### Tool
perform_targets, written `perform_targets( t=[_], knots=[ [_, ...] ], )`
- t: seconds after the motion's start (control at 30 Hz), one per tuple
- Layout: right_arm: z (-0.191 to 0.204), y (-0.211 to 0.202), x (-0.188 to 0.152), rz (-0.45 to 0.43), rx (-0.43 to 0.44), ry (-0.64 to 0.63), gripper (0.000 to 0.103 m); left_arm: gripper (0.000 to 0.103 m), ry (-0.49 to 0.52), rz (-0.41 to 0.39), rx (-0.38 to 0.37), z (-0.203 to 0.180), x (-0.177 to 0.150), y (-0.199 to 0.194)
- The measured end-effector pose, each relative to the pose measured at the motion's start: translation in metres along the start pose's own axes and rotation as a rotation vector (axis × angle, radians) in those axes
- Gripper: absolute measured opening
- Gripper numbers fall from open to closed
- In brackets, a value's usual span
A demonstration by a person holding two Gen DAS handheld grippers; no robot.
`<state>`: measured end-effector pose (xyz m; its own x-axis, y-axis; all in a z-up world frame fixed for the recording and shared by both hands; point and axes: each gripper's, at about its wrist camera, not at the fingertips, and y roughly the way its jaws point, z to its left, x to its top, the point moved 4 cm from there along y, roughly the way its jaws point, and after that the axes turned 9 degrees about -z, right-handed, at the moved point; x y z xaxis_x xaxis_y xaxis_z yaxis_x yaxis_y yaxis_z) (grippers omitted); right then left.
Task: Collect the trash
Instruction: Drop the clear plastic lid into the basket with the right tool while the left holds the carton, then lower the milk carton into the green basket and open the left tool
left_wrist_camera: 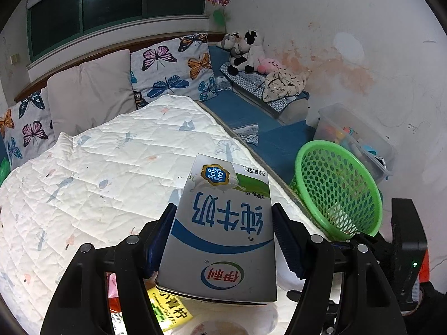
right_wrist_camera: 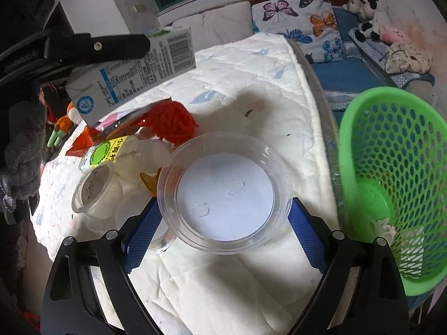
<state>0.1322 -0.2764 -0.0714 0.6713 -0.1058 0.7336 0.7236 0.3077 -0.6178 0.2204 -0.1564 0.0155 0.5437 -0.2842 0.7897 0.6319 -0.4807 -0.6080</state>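
Observation:
My left gripper (left_wrist_camera: 223, 209) is shut on a grey-and-blue milk carton (left_wrist_camera: 220, 240), held above the white quilted bed (left_wrist_camera: 111, 167). That carton (right_wrist_camera: 134, 67) also shows at the upper left of the right wrist view. My right gripper (right_wrist_camera: 225, 203) is shut on a round clear plastic container (right_wrist_camera: 223, 192), its blue pads against both sides. A green mesh basket (right_wrist_camera: 396, 167) stands off the bed's right edge with a few scraps at its bottom; the same basket (left_wrist_camera: 338, 192) appears in the left wrist view. More trash lies left: red yarn (right_wrist_camera: 173, 122), a yellow-green packet (right_wrist_camera: 103, 150), a small clear cup (right_wrist_camera: 95, 189).
Butterfly pillows (left_wrist_camera: 173, 64) and a plain pillow (left_wrist_camera: 89, 89) line the head of the bed. Plush toys (left_wrist_camera: 245, 53) sit on a blue bench by the stained wall. A clear storage box (left_wrist_camera: 354, 136) with toys stands behind the basket.

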Motion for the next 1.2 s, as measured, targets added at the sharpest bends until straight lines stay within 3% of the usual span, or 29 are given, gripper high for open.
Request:
perform_targets(
  t=[0.2, 0.4, 0.77, 1.2],
  knots=[
    [-0.019, -0.023, 0.003, -0.045, -0.045, 0.028, 0.089, 0.066, 0.01, -0.002, -0.032, -0.019, 0.003, 0.003],
    [-0.069, -0.046, 0.004, -0.083, -0.142, 0.116, 0.089, 0.066, 0.027, 0.008, -0.077, -0.046, 0.009, 0.016],
    [-0.148, -0.064, -0.012, -0.071, -0.271, 0.23, 0.09, 0.066, 0.066, 0.038, -0.143, -0.097, 0.016, 0.043],
    [-0.166, -0.084, -0.022, -0.088, -0.301, 0.257, 0.091, 0.066, 0.084, 0.093, -0.208, -0.147, 0.016, 0.076]
  ],
)
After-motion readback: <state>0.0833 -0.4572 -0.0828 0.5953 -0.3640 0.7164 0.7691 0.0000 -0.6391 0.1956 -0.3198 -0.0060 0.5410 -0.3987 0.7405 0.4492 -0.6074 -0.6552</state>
